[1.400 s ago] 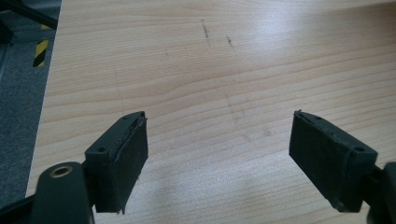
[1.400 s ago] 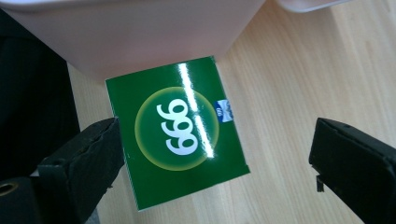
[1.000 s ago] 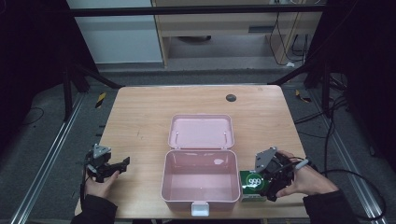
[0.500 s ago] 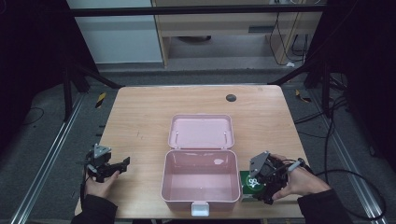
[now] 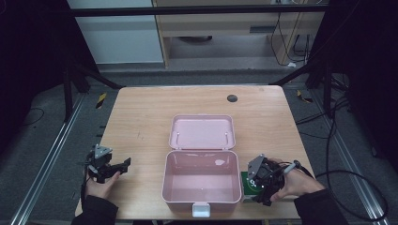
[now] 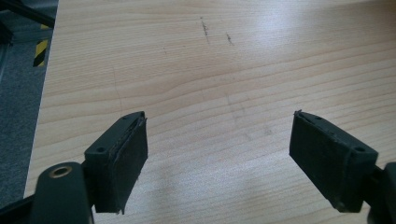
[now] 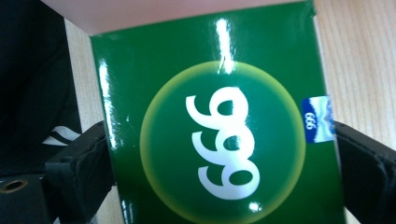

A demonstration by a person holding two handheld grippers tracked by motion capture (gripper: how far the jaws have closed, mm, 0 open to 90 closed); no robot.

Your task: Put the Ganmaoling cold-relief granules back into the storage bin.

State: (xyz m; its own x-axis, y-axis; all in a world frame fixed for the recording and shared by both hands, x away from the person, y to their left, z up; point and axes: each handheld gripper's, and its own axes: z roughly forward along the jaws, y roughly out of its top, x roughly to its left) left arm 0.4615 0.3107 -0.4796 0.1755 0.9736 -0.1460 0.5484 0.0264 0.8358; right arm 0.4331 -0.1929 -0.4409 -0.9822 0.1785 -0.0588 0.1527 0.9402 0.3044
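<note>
Over the last second the right gripper (image 5: 257, 183) has slid the glossy green box (image 7: 212, 135) a little nearer the table's (image 5: 141, 122) front edge, and it now lies just beside the right wall of the open pink case (image 5: 201, 185); this looks like settling a grip before lifting it in. Its jaws are clamped on the box's two sides, while the left gripper (image 6: 219, 158) hangs released over bare wood. The box reads "999", large in white, and again on a small blue tab.

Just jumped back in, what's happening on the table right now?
The right gripper has its jaws on either side of a green box marked 999, low at the table's near edge, beside the open pink case. The case's tray looks empty. The left gripper waits open over bare wood, holding nothing.
</note>
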